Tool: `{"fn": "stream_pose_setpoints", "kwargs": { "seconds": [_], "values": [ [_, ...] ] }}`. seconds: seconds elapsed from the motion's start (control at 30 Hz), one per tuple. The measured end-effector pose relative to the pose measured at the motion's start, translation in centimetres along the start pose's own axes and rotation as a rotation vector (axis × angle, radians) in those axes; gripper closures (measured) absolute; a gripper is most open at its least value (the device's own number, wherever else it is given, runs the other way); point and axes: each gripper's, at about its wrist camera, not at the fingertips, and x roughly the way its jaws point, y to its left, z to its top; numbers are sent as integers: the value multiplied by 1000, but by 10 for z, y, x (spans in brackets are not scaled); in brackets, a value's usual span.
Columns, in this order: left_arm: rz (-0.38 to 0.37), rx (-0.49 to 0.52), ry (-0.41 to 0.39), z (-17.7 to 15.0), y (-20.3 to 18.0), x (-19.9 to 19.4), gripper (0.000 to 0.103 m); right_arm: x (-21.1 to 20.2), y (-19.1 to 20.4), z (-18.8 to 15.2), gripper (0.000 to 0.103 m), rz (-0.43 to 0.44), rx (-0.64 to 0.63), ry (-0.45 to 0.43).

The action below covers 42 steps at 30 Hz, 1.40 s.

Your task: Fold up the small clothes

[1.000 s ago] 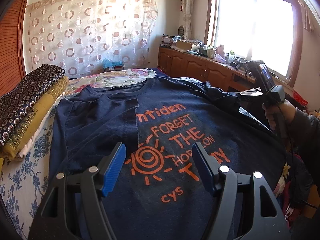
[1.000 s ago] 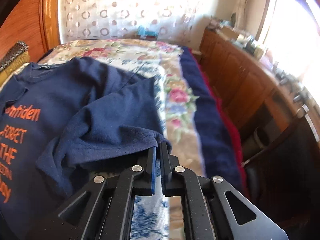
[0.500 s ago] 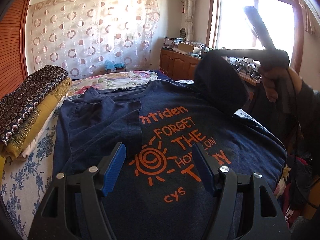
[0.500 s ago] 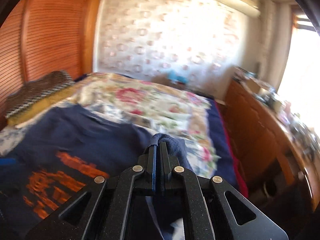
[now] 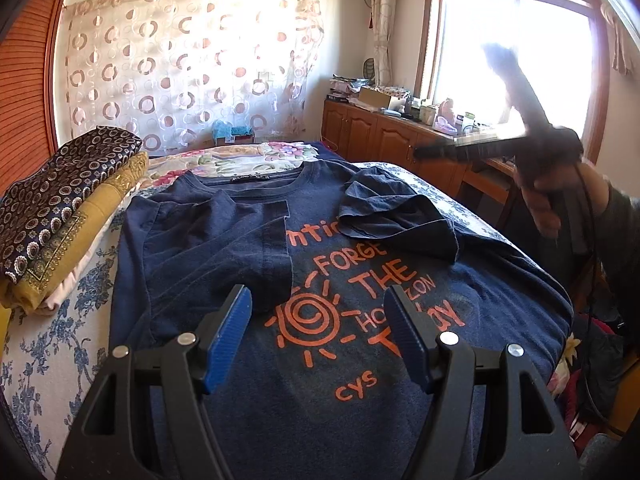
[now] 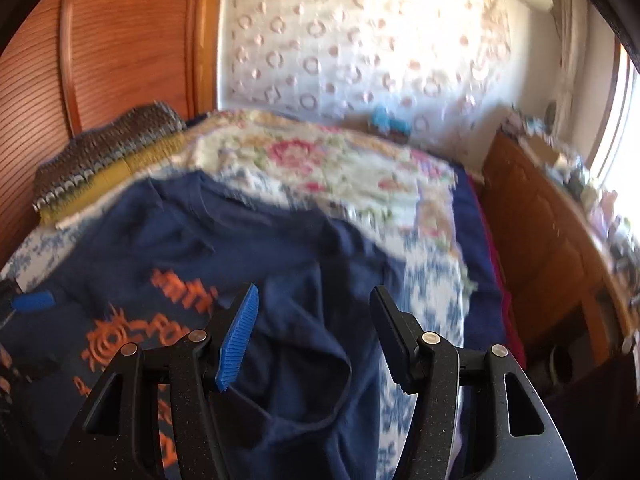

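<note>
Navy shirt (image 5: 320,320) lies flat, print up, on the bed (image 5: 52,344), beside the folded stack (image 5: 60,208) at the headboard-side edge. Right gripper (image 6: 316,332) was clamped on the window-side sleeve (image 5: 396,216) a second ago and carried it up and over; now its jaws are opening and nothing is pinched, the cloth lying loose below them. The sleeve has dropped onto the shirt's chest, partly covering the orange print, bunched rather than flat. The other sleeve (image 5: 216,240) is already folded in near the stack. Left gripper (image 5: 320,336) hovers over the shirt's lower print, jaws spread, empty, unmoved. Judgement: both sleeves are in; the dropped one probably needs smoothing, then the hem fold toward the collar.
</note>
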Motion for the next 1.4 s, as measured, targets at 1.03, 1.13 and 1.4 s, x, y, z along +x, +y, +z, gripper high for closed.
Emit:
{"fn": "stream_pose_setpoints", "kwargs": {
  "seconds": [1.03,1.13,1.4],
  "values": [
    [2,1,6,-3,1,0,34,1,26,-74,99,139,129,66],
    [2,0,6,-3,1,0,34,-5,31,-77,99,158,126,58],
    [7,-4,-1,-4,3,-1,34,-3,53,-89,99,274,108,87]
  ]
}}
